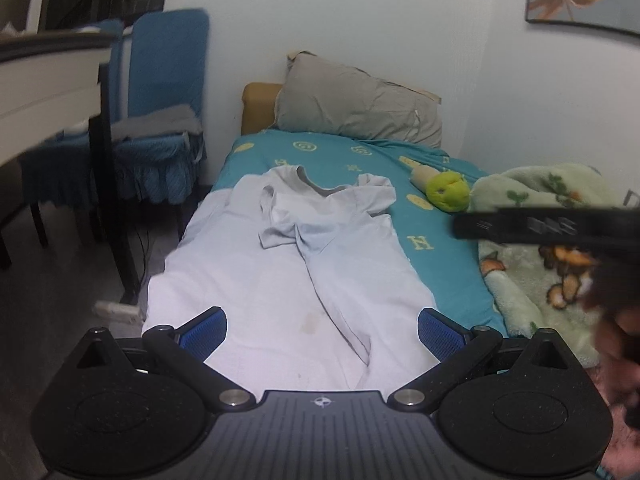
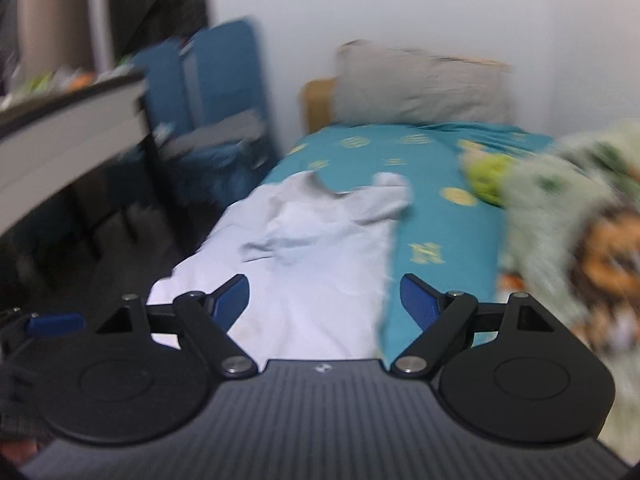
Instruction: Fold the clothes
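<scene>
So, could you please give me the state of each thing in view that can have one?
White T-shirt: unfolded, lying rumpled on the bed, one sleeve turned over.
Left gripper: open, empty.
Right gripper: open, empty.
Fleece blanket: bunched up.
Pillow: propped against the wall.

My left gripper [image 1: 322,330] points forward and down, its blue-padded fingers [image 1: 204,332] spread wide with nothing between them. My right gripper [image 2: 324,302] sits at a like tilt, jaws also wide apart and holding nothing; its view is smeared. In the left view the right gripper's dark finger crosses the right edge, with my hand [image 1: 618,344] blurred below it.
</scene>
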A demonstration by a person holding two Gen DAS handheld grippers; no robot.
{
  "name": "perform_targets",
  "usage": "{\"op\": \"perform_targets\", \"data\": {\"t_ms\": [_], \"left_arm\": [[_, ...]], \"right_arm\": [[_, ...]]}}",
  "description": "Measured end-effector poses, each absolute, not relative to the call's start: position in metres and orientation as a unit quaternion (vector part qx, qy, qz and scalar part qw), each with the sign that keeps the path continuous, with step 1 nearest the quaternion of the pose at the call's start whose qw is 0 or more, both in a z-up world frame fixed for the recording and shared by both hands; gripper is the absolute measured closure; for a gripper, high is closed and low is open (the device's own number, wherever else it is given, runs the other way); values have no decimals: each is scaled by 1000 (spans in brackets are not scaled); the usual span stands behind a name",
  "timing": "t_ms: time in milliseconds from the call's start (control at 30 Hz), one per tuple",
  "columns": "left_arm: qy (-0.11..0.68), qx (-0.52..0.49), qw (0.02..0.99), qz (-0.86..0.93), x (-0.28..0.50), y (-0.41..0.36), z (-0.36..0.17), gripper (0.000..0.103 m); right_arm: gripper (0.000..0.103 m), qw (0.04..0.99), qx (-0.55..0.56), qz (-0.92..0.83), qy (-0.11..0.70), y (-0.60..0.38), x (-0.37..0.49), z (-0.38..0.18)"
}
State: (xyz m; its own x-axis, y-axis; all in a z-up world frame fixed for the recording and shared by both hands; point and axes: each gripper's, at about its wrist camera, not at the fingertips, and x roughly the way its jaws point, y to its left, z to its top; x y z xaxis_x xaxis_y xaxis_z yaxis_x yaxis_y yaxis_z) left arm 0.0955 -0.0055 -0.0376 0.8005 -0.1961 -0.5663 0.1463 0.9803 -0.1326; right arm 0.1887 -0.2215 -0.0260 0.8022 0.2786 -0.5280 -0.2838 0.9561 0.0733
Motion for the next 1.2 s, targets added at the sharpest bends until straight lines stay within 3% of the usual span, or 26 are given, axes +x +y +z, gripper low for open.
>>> {"op": "perform_targets", "data": {"t_ms": [333,633,900,933,1000,1033,1067,1200], "left_arm": [[335,-86,938,-32,134,46,-75,0],[381,-142,913,-12,162,64,-112,1],[402,-197,894,-11,173,74,-131,1],[403,-195,894,-12,173,73,-131,1],[404,-191,894,-13,174,71,-132,1],[403,-189,895,-14,174,70,-131,1],[398,-180,899,-12,173,70,-131,1],[375,-139,917,7,169,66,-128,1]], "right_arm": [[19,855,-218,303,360,21,336,-47],[20,767,-375,345,390,175,408,-148],[25,694,-472,297,455,220,443,-236],[29,689,-484,291,455,221,443,-241],[62,681,-495,282,460,220,445,-248],[74,681,-491,279,465,218,448,-250],[95,694,-482,273,461,215,452,-247],[96,776,-384,247,435,192,468,-205]]}}
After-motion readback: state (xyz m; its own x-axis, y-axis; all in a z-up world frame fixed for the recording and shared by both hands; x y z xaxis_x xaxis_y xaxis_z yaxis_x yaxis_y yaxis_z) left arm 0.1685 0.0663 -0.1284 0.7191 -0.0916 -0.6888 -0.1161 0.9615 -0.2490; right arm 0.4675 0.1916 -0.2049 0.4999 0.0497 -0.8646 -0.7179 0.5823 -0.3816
